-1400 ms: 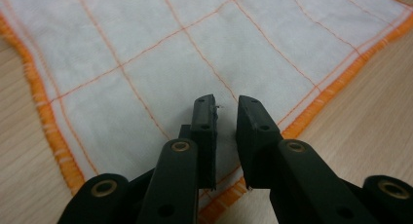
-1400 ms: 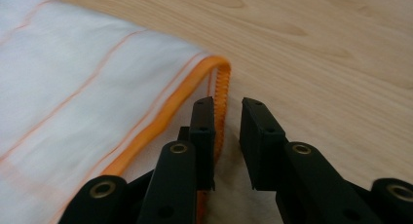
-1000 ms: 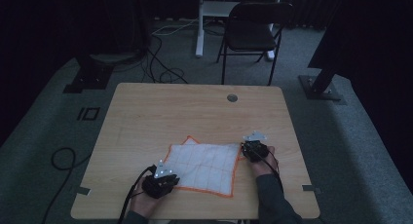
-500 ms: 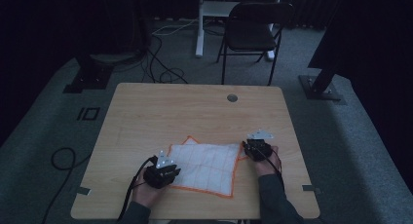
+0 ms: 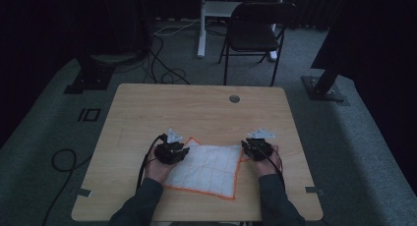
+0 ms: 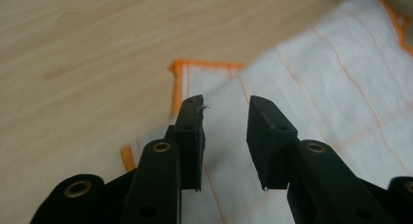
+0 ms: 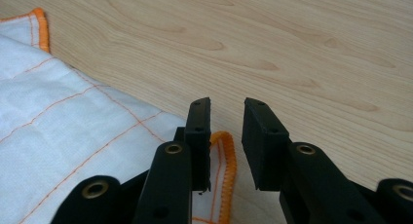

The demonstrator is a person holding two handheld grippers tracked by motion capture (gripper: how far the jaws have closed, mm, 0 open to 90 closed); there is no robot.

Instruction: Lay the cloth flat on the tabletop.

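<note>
A white cloth (image 5: 209, 169) with an orange hem and thin orange grid lines lies flat on the wooden table (image 5: 196, 108), near the person's edge. My left gripper (image 5: 180, 151) is at the cloth's far left corner. In the left gripper view its jaws (image 6: 226, 131) stand open above the cloth (image 6: 316, 87); they have just been opening and nothing is pinched between them. My right gripper (image 5: 248, 148) is at the cloth's right corner. Its jaws (image 7: 226, 131) have also just been opening and stand apart over the orange hem (image 7: 225, 158), off the cloth (image 7: 73, 126).
A round cable hole (image 5: 234, 98) sits near the table's far edge. Behind the table stands a dark folding chair (image 5: 255, 34) beside a white stand (image 5: 201, 24). Cables (image 5: 64, 162) trail over the grey carpet at the left.
My left hand has moved away from the person along the cloth's left edge, from the near corner up to the far one. The right hand has stayed put.
</note>
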